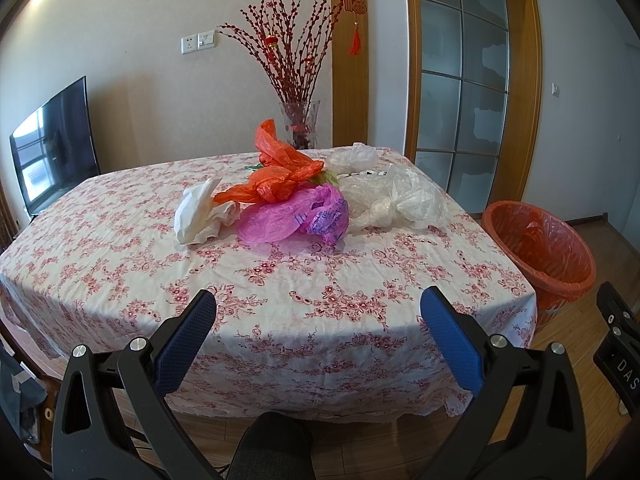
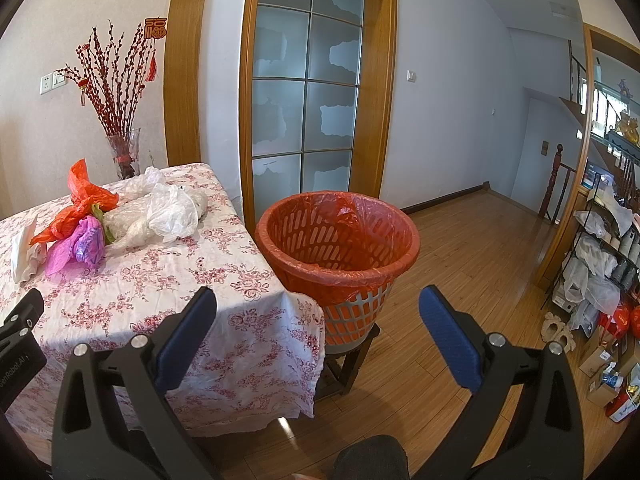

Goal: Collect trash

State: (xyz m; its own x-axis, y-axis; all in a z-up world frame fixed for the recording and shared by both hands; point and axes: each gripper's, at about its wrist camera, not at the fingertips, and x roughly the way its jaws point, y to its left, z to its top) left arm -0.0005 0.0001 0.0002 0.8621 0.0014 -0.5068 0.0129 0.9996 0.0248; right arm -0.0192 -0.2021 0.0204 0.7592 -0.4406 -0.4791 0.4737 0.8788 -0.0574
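Note:
A heap of trash lies near the far middle of the table [image 1: 120, 264]: crumpled white paper [image 1: 200, 212], an orange plastic bag [image 1: 276, 176], a pink plastic bag [image 1: 296, 216] and clear plastic bags [image 1: 400, 200]. My left gripper [image 1: 318, 312] is open and empty at the table's near edge, well short of the heap. My right gripper [image 2: 318, 312] is open and empty, held before the waste basket [image 2: 340, 236], which has an orange liner and stands on a low stool beside the table's right corner. The heap shows at the left in the right wrist view: orange bag [image 2: 84, 196], pink bag [image 2: 76, 248], clear bags [image 2: 164, 212].
A glass vase [image 1: 300, 124] with red branches stands at the table's far edge. A television [image 1: 56, 144] is at the left, a glass door [image 1: 460, 80] behind the table. Shelves [image 2: 600, 248] with bags and boxes line the right. A dark knee [image 1: 272, 440] shows below.

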